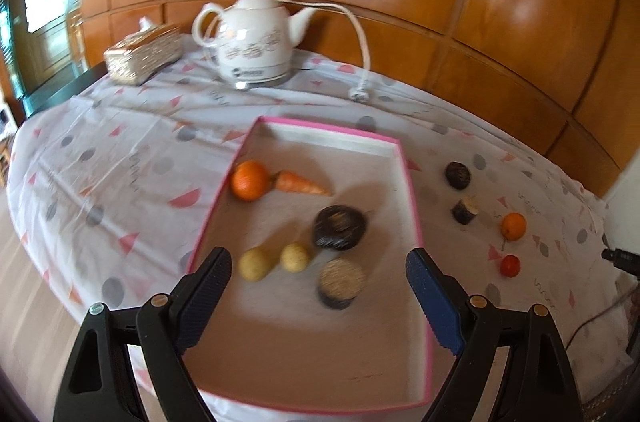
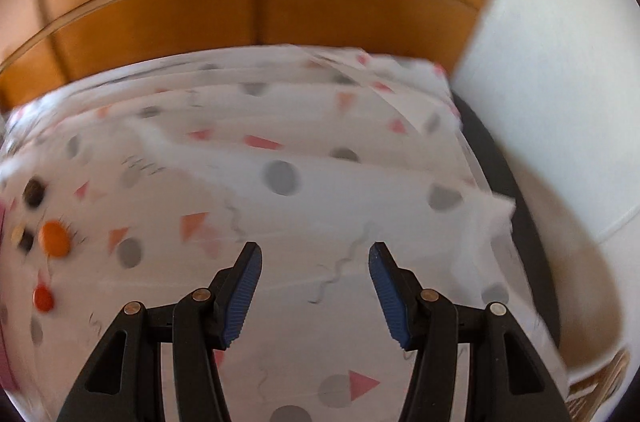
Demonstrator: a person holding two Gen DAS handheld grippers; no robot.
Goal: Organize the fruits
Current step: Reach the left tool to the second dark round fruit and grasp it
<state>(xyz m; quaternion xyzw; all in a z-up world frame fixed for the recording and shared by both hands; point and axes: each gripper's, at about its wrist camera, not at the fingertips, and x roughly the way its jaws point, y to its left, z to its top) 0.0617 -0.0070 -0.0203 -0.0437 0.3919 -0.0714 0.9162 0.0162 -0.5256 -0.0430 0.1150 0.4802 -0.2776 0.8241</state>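
Both grippers, left point(image 1: 319, 272) and right point(image 2: 315, 272): jaws spread, empty. Loose orange point(image 1: 513, 226) on bench point(image 1: 100, 162): light, firm, rolls easy; pinch across middle.

**Obscured and Indeterminate Regions**

Right wrist view is motion-blurred throughout. At the left edge, the orange fruit point(image 2: 56, 239), red fruit point(image 2: 43, 297) and two dark items point(image 2: 33, 192) are smeared — type cannot be confirmed. A pink strip point(image 2: 3, 354) at lower left is cut off by the frame edge.

Left wrist view: the tray point(image 1: 412, 198) contents are blurred — the two dark round items point(image 1: 339, 226) cannot be identified. The kettle point(image 1: 256, 42) label is illegible.
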